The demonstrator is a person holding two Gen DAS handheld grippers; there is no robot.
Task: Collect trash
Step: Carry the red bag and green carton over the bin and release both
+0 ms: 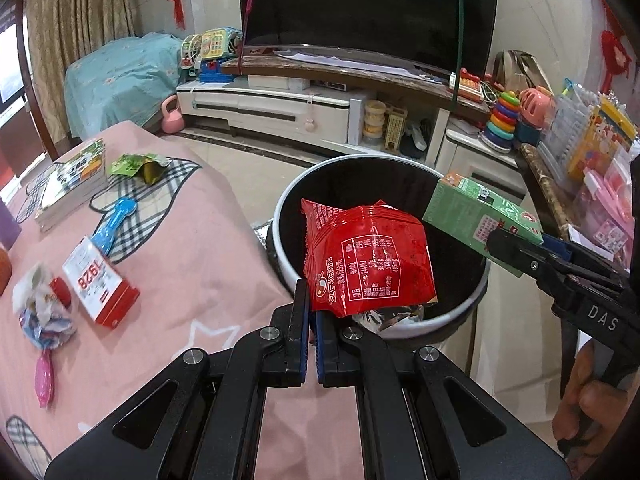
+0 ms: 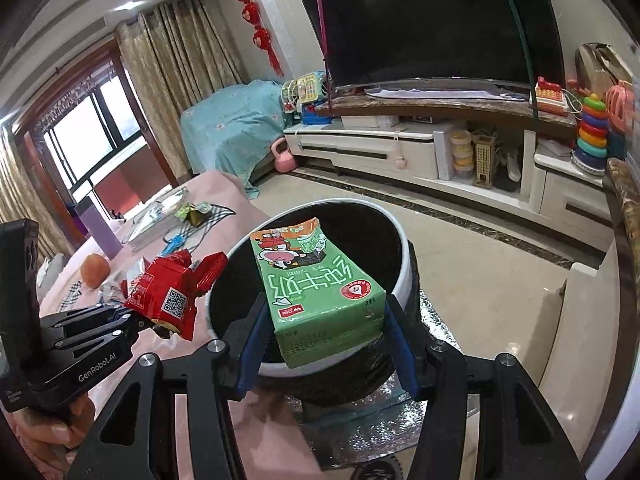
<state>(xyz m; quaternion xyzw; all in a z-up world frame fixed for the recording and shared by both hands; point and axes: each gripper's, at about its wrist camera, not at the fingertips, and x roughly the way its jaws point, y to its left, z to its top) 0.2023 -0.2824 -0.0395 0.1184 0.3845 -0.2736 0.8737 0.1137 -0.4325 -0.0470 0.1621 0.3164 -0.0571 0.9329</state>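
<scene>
My left gripper point(image 1: 311, 312) is shut on a red snack wrapper point(image 1: 368, 258) and holds it over the near rim of the round trash bin point(image 1: 286, 208). My right gripper point(image 2: 324, 332) is shut on a green milk carton point(image 2: 320, 288) and holds it over the bin's point(image 2: 404, 272) black opening. The carton point(image 1: 478, 210) and right gripper point(image 1: 520, 254) show at the right of the left wrist view. The wrapper point(image 2: 168, 296) and left gripper point(image 2: 128, 318) show at the left of the right wrist view.
On the pink tablecloth point(image 1: 192, 280) lie a red-white box point(image 1: 98, 280), a crumpled wrapper heap point(image 1: 44, 308), a green packet point(image 1: 138, 166), a blue clip point(image 1: 114, 222), books point(image 1: 74, 184) and a pink comb point(image 1: 44, 376). A TV stand point(image 1: 280, 104) is behind, a toy shelf point(image 1: 580, 160) right.
</scene>
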